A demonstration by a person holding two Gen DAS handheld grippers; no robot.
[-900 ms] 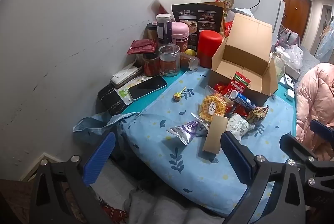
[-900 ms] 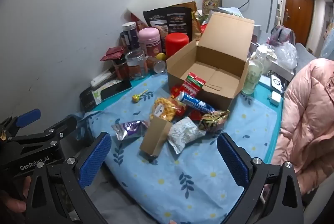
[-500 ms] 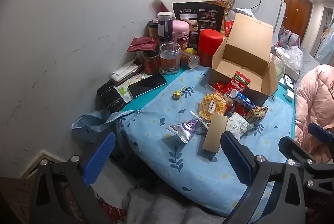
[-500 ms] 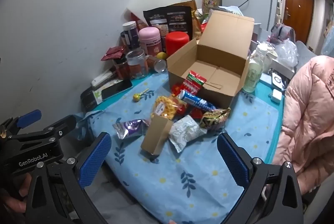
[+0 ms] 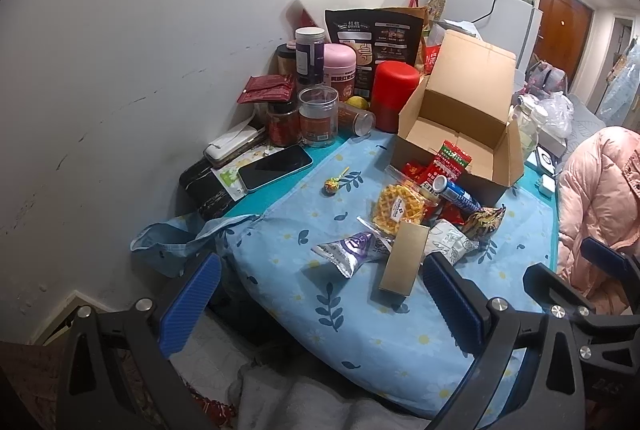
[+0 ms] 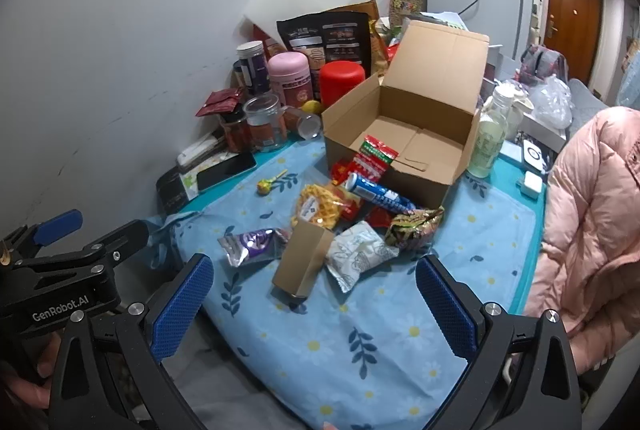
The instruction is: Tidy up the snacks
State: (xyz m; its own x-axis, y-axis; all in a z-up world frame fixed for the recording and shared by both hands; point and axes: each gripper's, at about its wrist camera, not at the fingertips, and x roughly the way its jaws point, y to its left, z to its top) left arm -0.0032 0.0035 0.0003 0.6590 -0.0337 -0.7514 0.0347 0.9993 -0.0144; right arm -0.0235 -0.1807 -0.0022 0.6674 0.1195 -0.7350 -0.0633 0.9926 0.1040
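An open cardboard box (image 5: pixel 460 125) (image 6: pixel 404 137) stands on the blue floral cloth (image 5: pixel 352 302) (image 6: pixel 360 334). In front of it lies a pile of snacks: a waffle pack (image 5: pixel 396 207) (image 6: pixel 316 207), a purple foil pouch (image 5: pixel 352 248) (image 6: pixel 252 244), a small brown carton (image 5: pixel 402 258) (image 6: pixel 302 260), a white pouch (image 6: pixel 358 256), a blue tube (image 5: pixel 456 191) (image 6: pixel 378 191), a red-green packet (image 5: pixel 450 161) (image 6: pixel 374 153), and a lollipop (image 5: pixel 332 185) (image 6: pixel 266 185). My left gripper (image 5: pixel 320 302) and right gripper (image 6: pixel 312 304) are both open and empty, held before the table's near edge.
Jars, a red canister (image 5: pixel 394 91), a pink tin (image 5: pixel 339 63) and a black bag (image 5: pixel 372 33) crowd the back by the wall. A phone (image 5: pixel 274 167) lies at left. A glass bottle (image 6: pixel 488 139) stands right of the box. A pink jacket (image 6: pixel 596 213) is at right.
Both grippers have drifted slightly; the table scene sits a little closer in view. Nothing was picked up and both stay open.
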